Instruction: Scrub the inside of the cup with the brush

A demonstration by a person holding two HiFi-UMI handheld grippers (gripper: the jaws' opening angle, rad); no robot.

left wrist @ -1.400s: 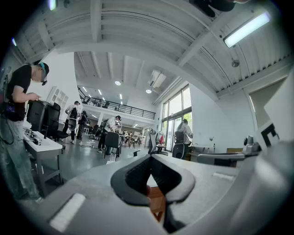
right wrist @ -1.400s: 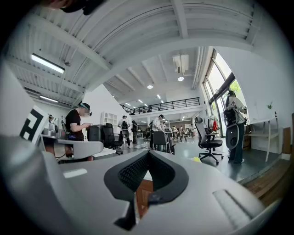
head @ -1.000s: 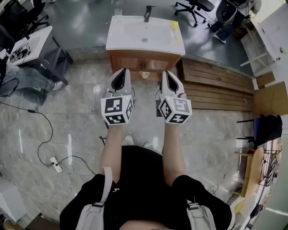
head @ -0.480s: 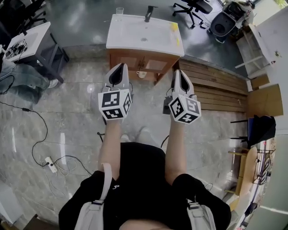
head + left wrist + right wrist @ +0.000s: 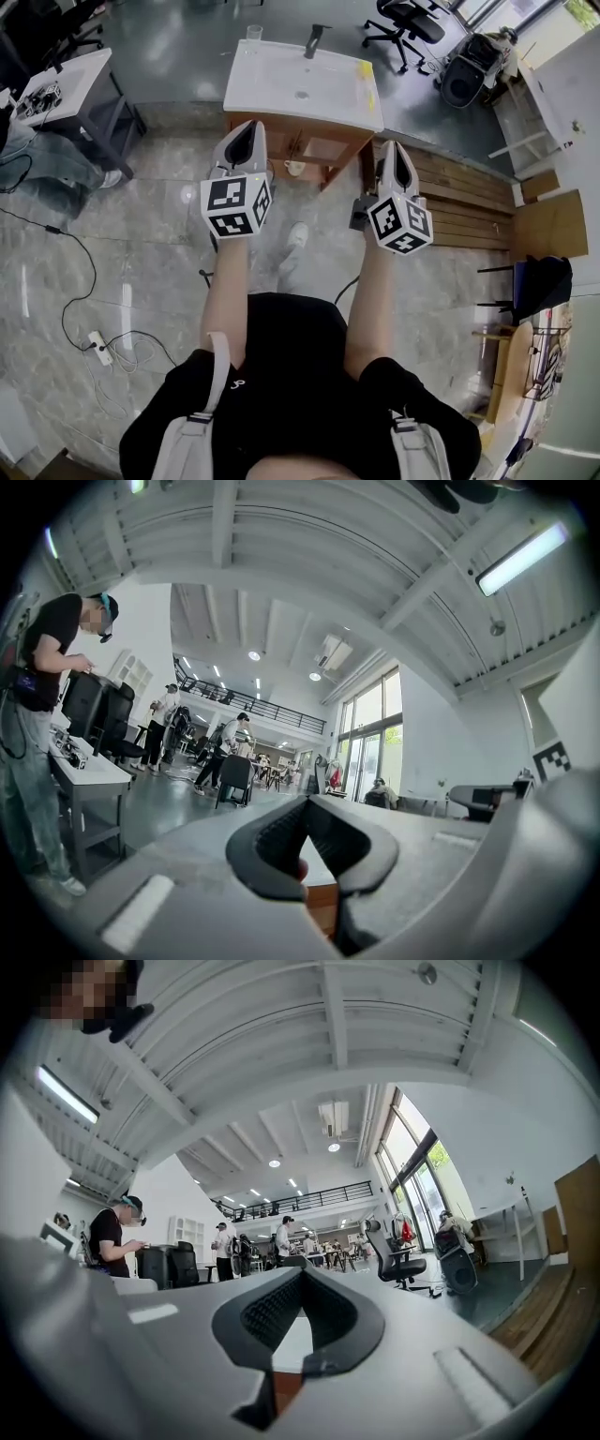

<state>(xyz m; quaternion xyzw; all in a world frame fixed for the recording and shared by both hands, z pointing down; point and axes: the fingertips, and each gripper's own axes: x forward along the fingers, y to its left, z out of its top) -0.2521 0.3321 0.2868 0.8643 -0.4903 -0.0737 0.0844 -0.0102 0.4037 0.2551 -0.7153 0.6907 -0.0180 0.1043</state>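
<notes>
While I face the white washstand [image 5: 281, 94] at upper centre, my left gripper [image 5: 246, 136] and right gripper [image 5: 396, 155] hover mid-frame just below it, jaws fully closed, holding nothing; a clear cup [image 5: 251, 32] stands at its upper-left corner.

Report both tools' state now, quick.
Left tool: closed, holding nothing.
Right tool: closed, holding nothing.
</notes>
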